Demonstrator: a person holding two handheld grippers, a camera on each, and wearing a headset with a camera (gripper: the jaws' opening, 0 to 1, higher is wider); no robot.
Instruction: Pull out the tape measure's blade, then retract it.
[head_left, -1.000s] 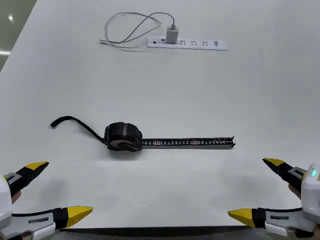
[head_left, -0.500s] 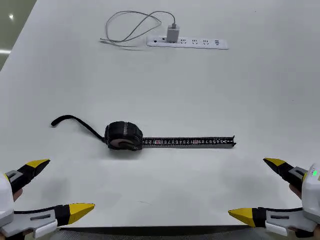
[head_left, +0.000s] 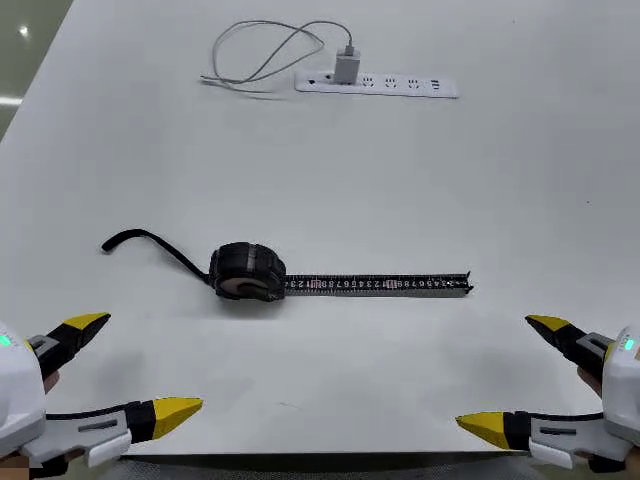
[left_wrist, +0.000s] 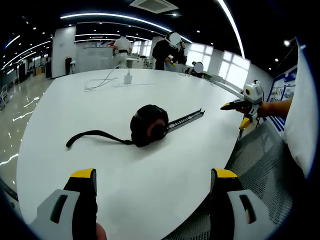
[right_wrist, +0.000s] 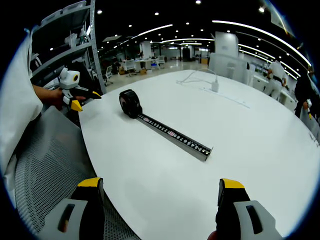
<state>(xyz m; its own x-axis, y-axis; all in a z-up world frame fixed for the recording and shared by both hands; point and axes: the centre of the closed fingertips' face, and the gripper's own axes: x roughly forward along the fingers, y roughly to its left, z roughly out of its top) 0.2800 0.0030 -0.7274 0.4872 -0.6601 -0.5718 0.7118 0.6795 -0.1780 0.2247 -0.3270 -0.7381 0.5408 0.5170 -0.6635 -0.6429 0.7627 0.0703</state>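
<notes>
Both spread wide: left gripper (head_left: 142, 363), right gripper (head_left: 502, 373), nothing held.
Tape measure (head_left: 246, 272) lies on the table (head_left: 350, 180), well apart from them, blade (head_left: 380, 284) out flat, strap (head_left: 150, 243) trailing opposite.

Bright ceiling strip lights; sharp focus; fisheye edges bend.

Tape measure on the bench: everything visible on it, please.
The black round-cased tape measure sits on the white table, seemingly upright on its base, with a duller greyish side face toward the head camera. Its dark blade, with pale numerals and red marks, lies pulled out flat on the table, running right in the head view and ending in a small hook. A black wrist strap trails left from the case in a curve. Only the table touches it.
</notes>
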